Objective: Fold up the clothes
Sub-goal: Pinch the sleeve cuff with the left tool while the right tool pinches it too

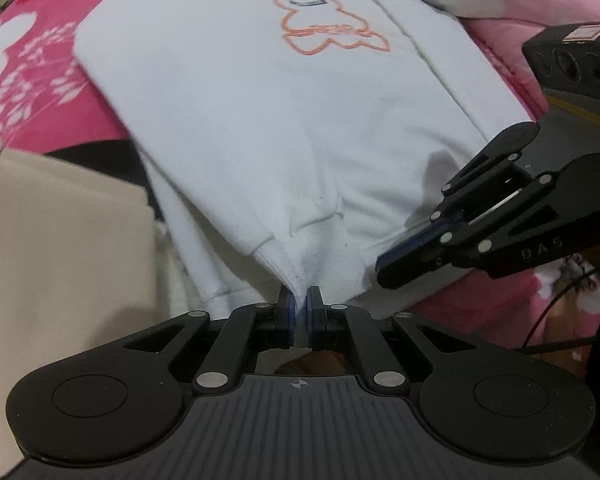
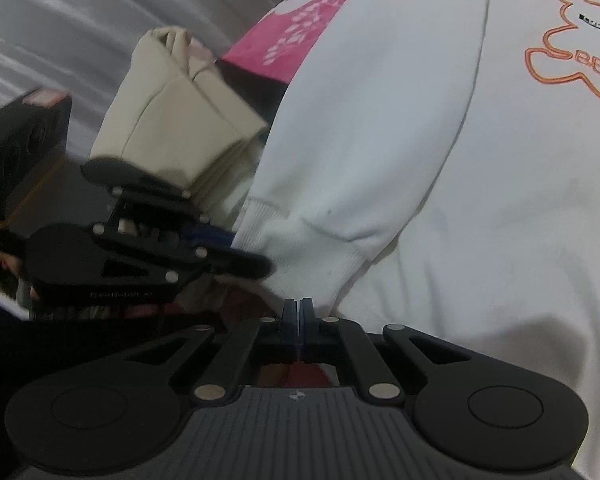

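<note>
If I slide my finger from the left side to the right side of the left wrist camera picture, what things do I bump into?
beige folded cloth → white sweatshirt, pinched at its hem by the left gripper → right gripper, shut on the sweatshirt's hem. Pink flowered bedding lies under it all.

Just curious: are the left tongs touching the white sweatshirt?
Touching. The left wrist view shows the left tongs pinching the white sweatshirt's hem.

Even indoor light, fisheye bending, blurred edges
</note>
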Available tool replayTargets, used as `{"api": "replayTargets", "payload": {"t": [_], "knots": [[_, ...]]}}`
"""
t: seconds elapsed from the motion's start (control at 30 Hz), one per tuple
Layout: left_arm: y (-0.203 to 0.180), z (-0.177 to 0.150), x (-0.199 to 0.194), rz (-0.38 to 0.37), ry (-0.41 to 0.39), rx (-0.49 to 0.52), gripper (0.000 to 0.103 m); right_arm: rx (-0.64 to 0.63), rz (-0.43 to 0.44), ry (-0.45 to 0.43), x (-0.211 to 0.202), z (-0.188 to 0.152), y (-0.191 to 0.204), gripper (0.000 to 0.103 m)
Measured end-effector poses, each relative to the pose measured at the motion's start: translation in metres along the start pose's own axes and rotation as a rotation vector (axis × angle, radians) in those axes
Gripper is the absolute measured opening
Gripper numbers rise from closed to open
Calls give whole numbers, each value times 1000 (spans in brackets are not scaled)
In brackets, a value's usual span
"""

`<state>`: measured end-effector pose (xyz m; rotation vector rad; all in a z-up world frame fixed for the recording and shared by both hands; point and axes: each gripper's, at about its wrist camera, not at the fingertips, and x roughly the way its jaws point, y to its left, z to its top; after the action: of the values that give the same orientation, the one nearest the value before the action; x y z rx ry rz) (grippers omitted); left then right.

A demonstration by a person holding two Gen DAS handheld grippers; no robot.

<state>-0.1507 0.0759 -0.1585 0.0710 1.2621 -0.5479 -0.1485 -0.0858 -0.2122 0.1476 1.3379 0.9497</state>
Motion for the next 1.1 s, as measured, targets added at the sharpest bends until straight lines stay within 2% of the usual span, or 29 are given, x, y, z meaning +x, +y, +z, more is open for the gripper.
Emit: {"api": "replayTargets", "payload": {"t": [0.13,0.23,0.37,0.4,0.6,0.63,0.67,0.7,0.77,0.93,1.1], "knots": [[5,-4,10,3,33,6,4,28,-18,18,6,-2,-5,1],[7,-6,12,-3,28,1,4,102,-8,-27,1,5,-15,6],[9,-10,15,0,15,-5,4,182,15,-79,3,16,-26,36],[8,-11,16,3,13,-6,4,192,19,-82,4,16,-28,36],[8,-13,20,0,-1,-9,4,202,30,-71,28,13,-32,36],[8,-13,21,3,-3,-13,4,188,27,-77,30,13,-29,32],[7,-13,21,5,-6,-17,4,172,20,-80,30,12,-27,20],[6,-14,20,0,-12,-24,4,154,11,-83,27,12,-25,12],[5,-14,17,-18,-25,-35,4,120,-3,-88,20,11,-21,8],[1,-10,0,-99,-52,-38,4,27,-19,-101,-16,1,-3,7],[-14,-14,19,-80,-10,32,4,42,-60,-55,-6,-9,-6,7]]}}
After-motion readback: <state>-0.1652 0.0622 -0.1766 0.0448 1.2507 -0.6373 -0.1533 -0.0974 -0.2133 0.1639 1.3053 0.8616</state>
